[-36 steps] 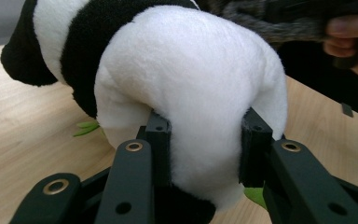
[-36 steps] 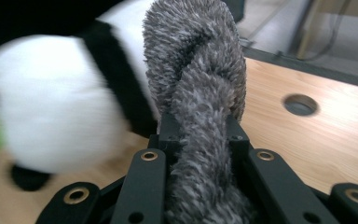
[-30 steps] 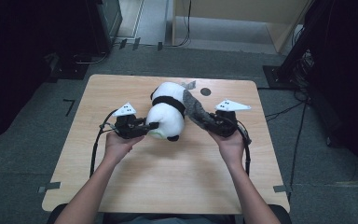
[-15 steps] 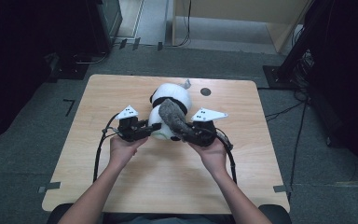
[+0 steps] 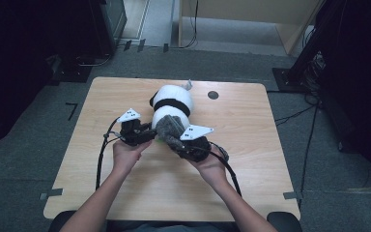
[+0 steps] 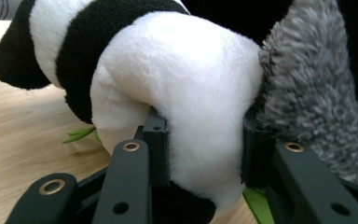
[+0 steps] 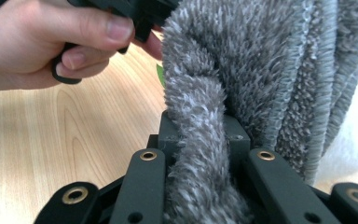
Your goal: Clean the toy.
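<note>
Our left gripper (image 5: 147,137) and right gripper (image 5: 183,145) meet, in the high view, at the near end of the plush panda (image 5: 173,104) lying mid-table (image 5: 101,193), the right one carrying a grey fuzzy cloth (image 5: 170,126) against it, which we judge is being fitted onto the toy. Along the left gripper's jaws we see them clamped on a white limb of the panda (image 6: 186,93), steadying it, cloth (image 6: 307,98) just beside; along the right gripper's jaws, they pinch a fold of the cloth (image 7: 200,154), the left hand (image 7: 51,42) close by
</note>
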Demonstrator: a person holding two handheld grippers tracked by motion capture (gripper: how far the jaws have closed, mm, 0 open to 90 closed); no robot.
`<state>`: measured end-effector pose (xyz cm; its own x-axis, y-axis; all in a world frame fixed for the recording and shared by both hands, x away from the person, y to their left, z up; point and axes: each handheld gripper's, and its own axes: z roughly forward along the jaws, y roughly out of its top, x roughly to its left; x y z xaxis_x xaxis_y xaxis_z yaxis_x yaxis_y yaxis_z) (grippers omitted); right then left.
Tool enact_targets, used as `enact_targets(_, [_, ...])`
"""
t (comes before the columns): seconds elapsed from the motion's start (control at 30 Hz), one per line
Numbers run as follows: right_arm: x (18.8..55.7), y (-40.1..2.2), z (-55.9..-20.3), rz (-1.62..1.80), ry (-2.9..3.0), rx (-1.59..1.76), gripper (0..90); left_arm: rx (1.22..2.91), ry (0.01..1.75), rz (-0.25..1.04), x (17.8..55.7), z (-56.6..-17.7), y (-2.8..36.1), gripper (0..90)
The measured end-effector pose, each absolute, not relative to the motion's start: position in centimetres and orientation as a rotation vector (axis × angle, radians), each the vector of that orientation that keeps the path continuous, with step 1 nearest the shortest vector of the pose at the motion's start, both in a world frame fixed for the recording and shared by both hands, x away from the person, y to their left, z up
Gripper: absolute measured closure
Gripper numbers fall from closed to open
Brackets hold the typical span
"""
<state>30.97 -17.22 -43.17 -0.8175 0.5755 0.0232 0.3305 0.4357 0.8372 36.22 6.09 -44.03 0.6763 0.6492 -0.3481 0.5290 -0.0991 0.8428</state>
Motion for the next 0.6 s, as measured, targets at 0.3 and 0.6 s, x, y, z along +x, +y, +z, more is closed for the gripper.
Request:
enact_targets(0.3, [31.3,-16.8,-45.0,1.295,2.486,0.787,76.2,1.718,0.968,0.117,36.4,-43.9,6.5,62.0])
enact_targets(0.6, [32.6,-17.7,-46.6,1.229,2.521,0.827,76.1,1.674,0.938,0.090,36.4,-43.2,7.2,61.7])
